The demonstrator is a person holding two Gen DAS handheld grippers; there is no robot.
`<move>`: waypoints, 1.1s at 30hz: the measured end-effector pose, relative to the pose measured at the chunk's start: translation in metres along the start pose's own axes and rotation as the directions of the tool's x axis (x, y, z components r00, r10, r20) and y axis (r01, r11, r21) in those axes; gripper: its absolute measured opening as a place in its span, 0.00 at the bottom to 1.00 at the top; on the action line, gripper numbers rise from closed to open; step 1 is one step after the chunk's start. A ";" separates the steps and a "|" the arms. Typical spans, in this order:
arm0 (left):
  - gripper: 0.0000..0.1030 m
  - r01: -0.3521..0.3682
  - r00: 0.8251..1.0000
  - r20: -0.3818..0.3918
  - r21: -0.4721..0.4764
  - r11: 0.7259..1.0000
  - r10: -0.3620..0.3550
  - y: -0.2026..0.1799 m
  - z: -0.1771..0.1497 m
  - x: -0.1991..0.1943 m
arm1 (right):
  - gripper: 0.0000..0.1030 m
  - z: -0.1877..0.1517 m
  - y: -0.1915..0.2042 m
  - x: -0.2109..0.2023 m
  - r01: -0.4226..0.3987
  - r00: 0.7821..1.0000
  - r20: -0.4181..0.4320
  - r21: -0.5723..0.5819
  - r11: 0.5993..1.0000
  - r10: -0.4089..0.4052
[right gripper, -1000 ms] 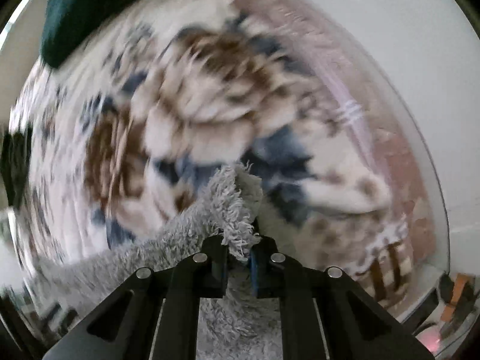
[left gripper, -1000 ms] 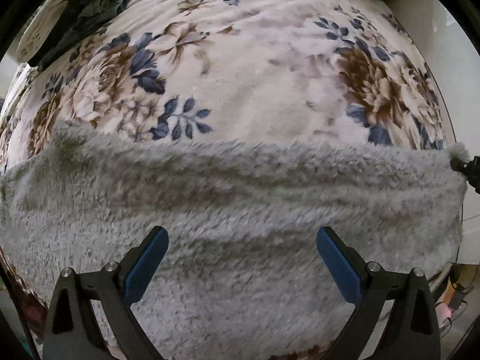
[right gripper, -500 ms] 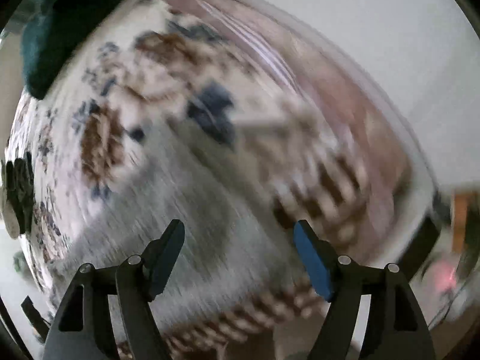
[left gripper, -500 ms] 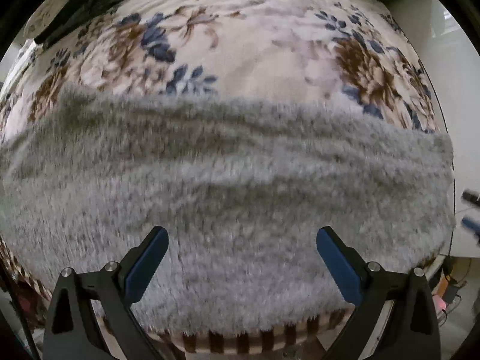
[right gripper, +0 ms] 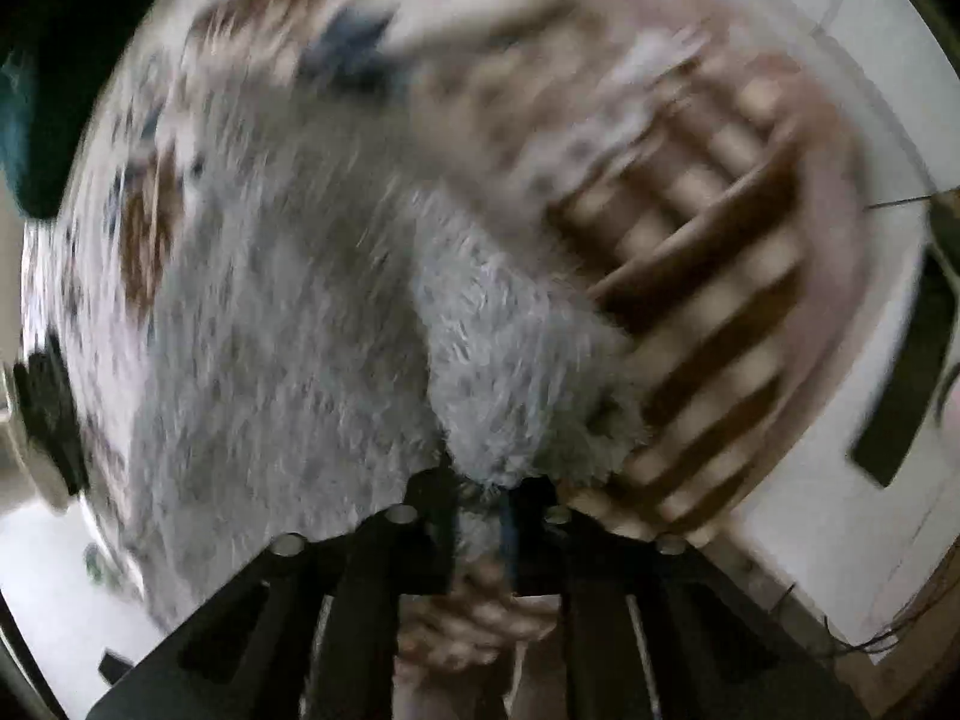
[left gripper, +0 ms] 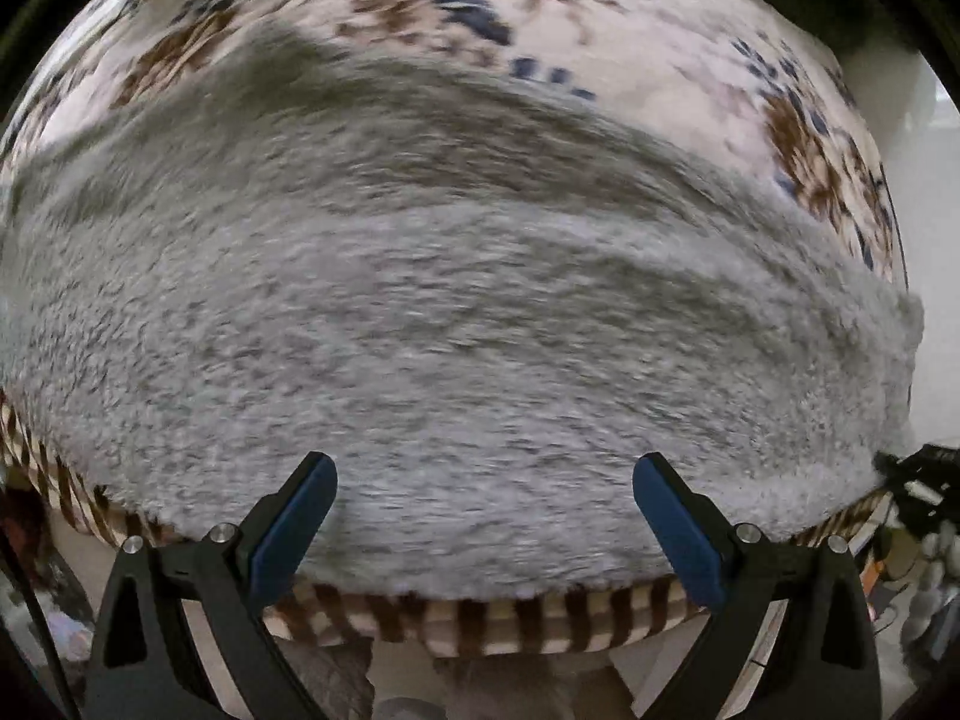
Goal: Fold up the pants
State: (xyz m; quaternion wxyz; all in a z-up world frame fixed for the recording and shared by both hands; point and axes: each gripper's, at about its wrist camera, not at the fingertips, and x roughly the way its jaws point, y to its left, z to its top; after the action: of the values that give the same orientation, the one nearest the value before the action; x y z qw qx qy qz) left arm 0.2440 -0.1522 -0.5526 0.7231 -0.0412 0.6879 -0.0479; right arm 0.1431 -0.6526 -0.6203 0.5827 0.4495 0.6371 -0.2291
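Left wrist view gives us the wide layout: the grey fleece pants point(left gripper: 456, 312) spread flat across a floral blanket point(left gripper: 660, 42), reaching down to the blanket's brown-and-cream striped border point(left gripper: 480, 624) at the near edge. The left gripper point(left gripper: 485, 510) hangs over the near hem of the pants with its jaws spread wide, blue pads point(left gripper: 294, 525) clear of the fabric, nothing between them. At the far right edge of this view we catch a dark piece of the right gripper point(left gripper: 918, 480) just at the pants' right corner; we cannot tell its grip from here.

Right wrist view shows what the left one cannot: the right gripper point(right gripper: 483, 516) up close, jaws nearly together and closing, with a tuft of the pants' point(right gripper: 312, 360) corner bunched between them. The frame is heavily blurred, but the fleece rises straight out of the narrow gap, so we read it as pinched. The striped border point(right gripper: 708, 276) sits just right of that corner, the floral blanket point(right gripper: 144, 228) to the left, pale floor point(right gripper: 810, 510) beyond the edge.

Pants: below and ahead of the left gripper, corner inside the right one.
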 end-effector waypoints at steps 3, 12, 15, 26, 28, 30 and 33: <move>0.98 -0.004 1.000 0.022 -0.020 1.000 0.004 0.030 0.001 -0.017 | 0.69 -0.026 0.021 -0.021 0.004 0.997 0.071 -0.007 1.000 -0.004; 0.98 -0.066 0.997 0.040 -0.058 0.996 0.069 0.079 0.006 -0.022 | 0.05 -0.047 0.031 0.015 -0.026 0.996 0.093 0.123 0.992 0.014; 0.98 -0.071 0.996 0.046 -0.044 0.997 0.073 0.069 0.009 -0.019 | 0.04 -0.059 0.015 0.006 0.035 0.984 0.167 0.139 0.990 -0.058; 0.98 -0.008 0.999 0.038 0.098 0.995 0.004 -0.045 0.020 0.004 | 0.78 -0.061 -0.089 0.023 -0.459 0.881 0.202 0.144 0.877 0.428; 0.98 -0.007 1.000 0.031 0.134 0.991 0.003 -0.067 0.022 0.010 | 0.78 -0.050 -0.095 0.036 -0.517 0.847 0.211 0.121 0.847 0.487; 0.98 -0.013 1.000 0.025 0.170 0.985 0.009 -0.090 0.025 0.019 | 0.80 -0.036 -0.091 0.051 -0.552 0.822 0.224 0.089 0.829 0.523; 0.98 -0.017 1.000 0.006 0.205 0.979 0.016 -0.115 0.030 0.033 | 0.80 -0.017 -0.086 0.062 -0.596 0.789 0.239 0.072 0.800 0.567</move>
State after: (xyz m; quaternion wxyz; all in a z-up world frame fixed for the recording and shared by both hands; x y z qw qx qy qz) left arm 0.2741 -0.2711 -0.5692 0.7253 0.0391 0.6781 -0.1122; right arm 0.0670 -0.6625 -0.6951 0.6535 0.6385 0.3857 -0.1284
